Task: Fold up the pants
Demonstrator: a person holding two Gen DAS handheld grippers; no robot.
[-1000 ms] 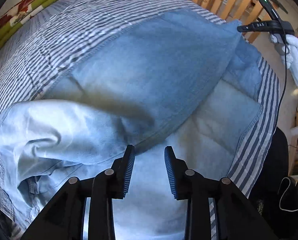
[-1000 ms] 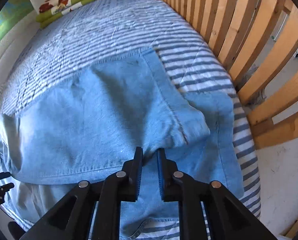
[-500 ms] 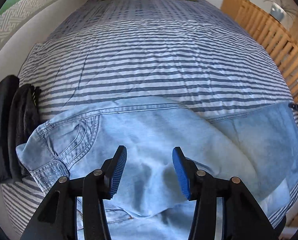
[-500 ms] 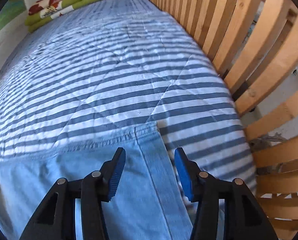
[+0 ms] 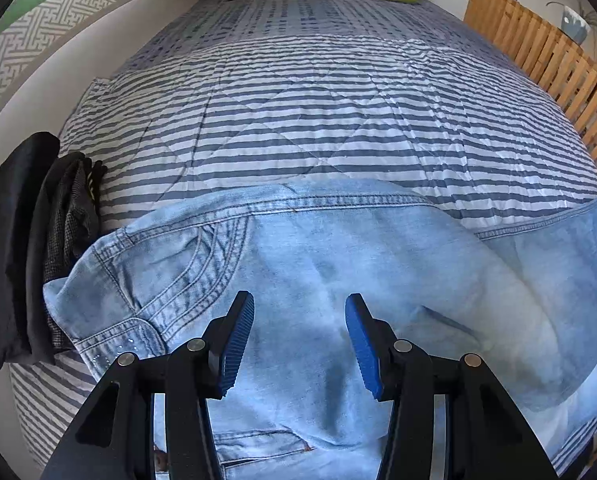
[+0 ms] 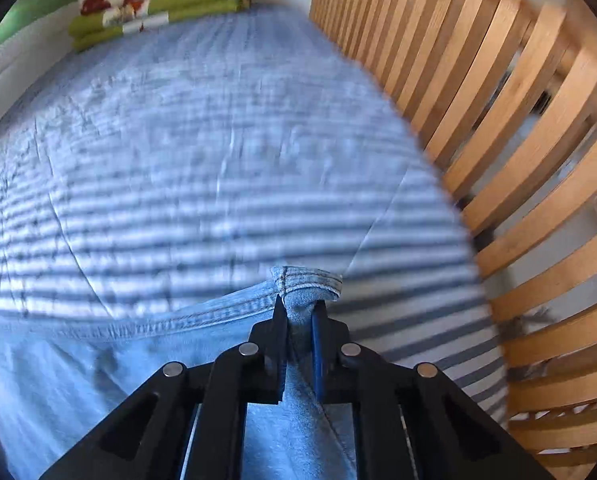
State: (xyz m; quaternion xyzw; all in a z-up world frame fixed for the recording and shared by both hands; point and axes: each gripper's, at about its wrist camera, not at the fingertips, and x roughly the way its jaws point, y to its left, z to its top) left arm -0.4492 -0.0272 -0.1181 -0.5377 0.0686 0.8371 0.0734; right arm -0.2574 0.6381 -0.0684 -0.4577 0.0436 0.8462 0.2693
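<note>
Dark clothes (image 5: 22,248): were laid at the left edge of the striped blanket (image 5: 318,120), touching the waist end of the pants.
Pants (image 5: 338,264): light blue denim, were spread across the near part of the blanket.
Left gripper (image 5: 299,340): was held over the pants with fingers spread apart; nothing was gripped between them.
Right gripper (image 6: 300,316): its jaws were closing; a hem corner of the pants (image 6: 306,280) was pinched between the fingers.
Wooden slats (image 6: 518,140): were seen along the right side.

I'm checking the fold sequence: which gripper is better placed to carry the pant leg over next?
Right. The right gripper is closing on the jeans at the hem corner; the left gripper hangs open over the waist, gripping nothing.
</note>
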